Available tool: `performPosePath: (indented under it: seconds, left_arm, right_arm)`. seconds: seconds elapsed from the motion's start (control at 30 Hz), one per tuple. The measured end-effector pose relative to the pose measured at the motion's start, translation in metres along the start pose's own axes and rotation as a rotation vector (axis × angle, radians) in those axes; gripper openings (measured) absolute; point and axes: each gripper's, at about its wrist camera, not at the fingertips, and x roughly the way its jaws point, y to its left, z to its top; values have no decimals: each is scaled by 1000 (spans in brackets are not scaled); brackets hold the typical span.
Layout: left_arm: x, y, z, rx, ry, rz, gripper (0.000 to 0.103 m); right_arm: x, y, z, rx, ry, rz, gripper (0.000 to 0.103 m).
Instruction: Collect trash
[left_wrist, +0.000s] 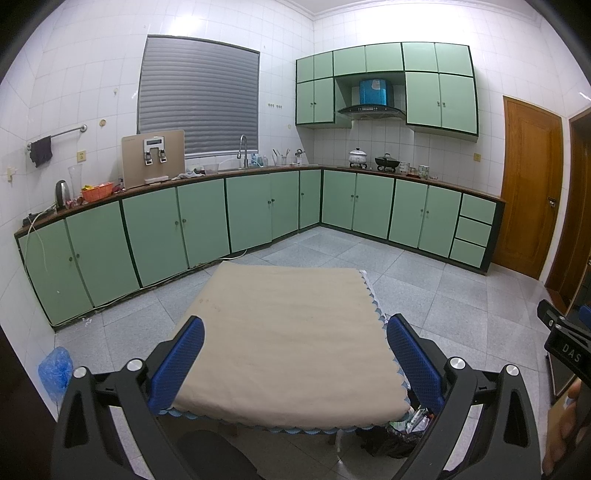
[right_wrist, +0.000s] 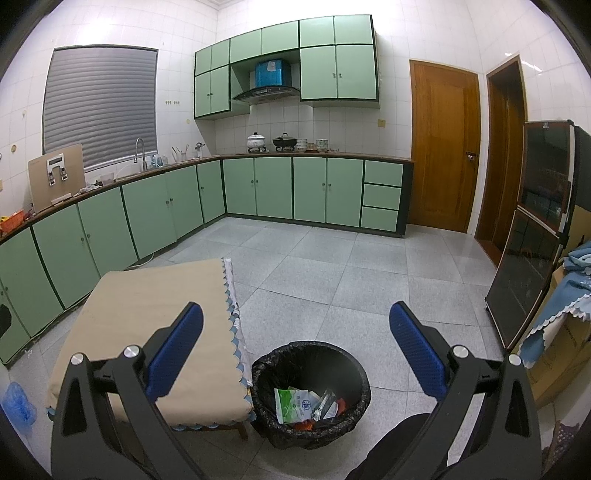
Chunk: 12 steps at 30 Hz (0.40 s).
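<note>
Left hand-held gripper (left_wrist: 295, 354): fingers spread apart, empty, above the bare cloth-covered tabletop (left_wrist: 288, 332); no trash shows on it. Right hand-held gripper (right_wrist: 295, 347): fingers apart, empty, poised over the lined trash bin (right_wrist: 311, 393) beside the tabletop; wrappers (right_wrist: 295, 404) lie inside, apparently already collected.

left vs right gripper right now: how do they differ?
The left gripper frames the bare beige tablecloth; the right gripper frames the black-lined trash bin, which holds wrappers. The left is centred over the table; the right is off its edge, over the floor. Both are open and empty.
</note>
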Motion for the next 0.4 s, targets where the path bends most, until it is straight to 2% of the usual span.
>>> performPosePath:
  seconds: [0.4]
  left_arm:
    - [5,1,-4,5,5,3,97]
  right_arm:
    - [0,-2,-2,2,0,-2,98]
